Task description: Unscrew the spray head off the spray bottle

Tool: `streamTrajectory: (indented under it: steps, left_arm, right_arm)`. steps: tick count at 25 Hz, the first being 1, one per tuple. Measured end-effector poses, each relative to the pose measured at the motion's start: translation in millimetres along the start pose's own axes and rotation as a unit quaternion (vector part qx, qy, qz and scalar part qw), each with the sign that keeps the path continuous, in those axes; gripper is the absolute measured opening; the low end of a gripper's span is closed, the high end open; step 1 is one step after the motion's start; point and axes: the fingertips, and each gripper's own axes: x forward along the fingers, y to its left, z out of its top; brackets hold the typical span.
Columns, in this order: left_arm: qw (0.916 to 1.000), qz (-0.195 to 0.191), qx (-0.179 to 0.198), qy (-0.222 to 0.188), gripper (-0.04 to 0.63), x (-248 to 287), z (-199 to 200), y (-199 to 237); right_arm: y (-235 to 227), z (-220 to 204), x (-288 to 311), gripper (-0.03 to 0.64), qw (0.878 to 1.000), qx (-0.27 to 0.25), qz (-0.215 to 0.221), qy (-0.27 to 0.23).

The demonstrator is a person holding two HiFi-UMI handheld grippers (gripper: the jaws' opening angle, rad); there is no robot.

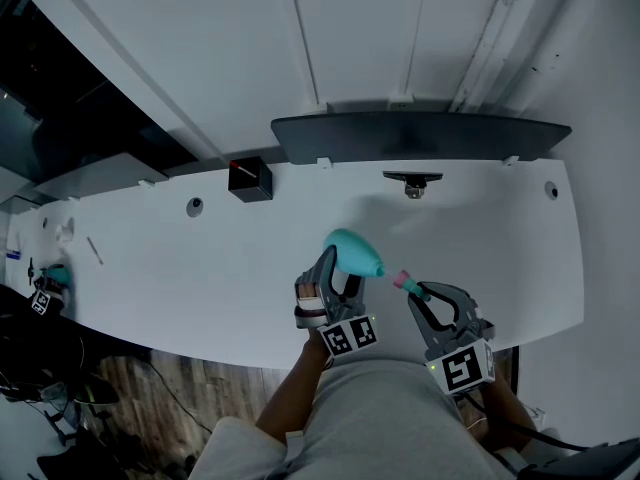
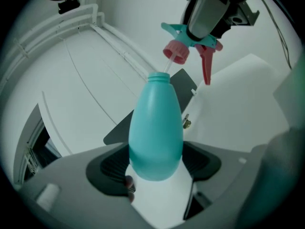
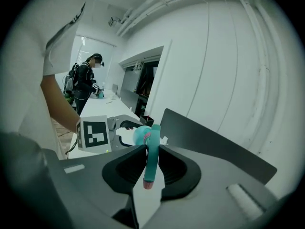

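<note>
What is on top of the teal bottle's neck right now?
Nothing sits on the neck: the spray head hangs just above it, clamped in the right gripper. A thin tube runs from its pink collar into the opening. The opaque bottle hides the tube's lower end.

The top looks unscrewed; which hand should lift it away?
Right. The right hand-held gripper is clamped on the teal-and-pink plastic spray head, its collar already off the neck; the left hand-held gripper steadies the teal plastic bottle.
</note>
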Motion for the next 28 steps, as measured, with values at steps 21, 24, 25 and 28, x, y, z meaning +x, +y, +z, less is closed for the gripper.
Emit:
streamTrajectory:
  steps: [21,24,25,28]
  left_arm:
    - [0.9438,-0.08,-0.32,-0.014,0.344,-45,-2,32]
    - [0.9421,-0.102,-0.318,-0.028,0.344,-55,5,25]
    - [0.9416,-0.108,-0.317,-0.03,0.344,-59,5,22]
    - [0.9395,-0.125,-0.317,-0.037,0.344,-70,7,13]
  right_arm:
    - [-27,-20,-4,0.077,0.981,0.107,-0.147,-0.072]
    - [-14,-20,6,0.077,0.976,0.136,-0.154,-0.068]
    - [-10,-20,7,0.077,0.976,0.136,-0.155,-0.066]
    - [-1,-23,2,0.078,0.976,0.134,-0.162,-0.059]
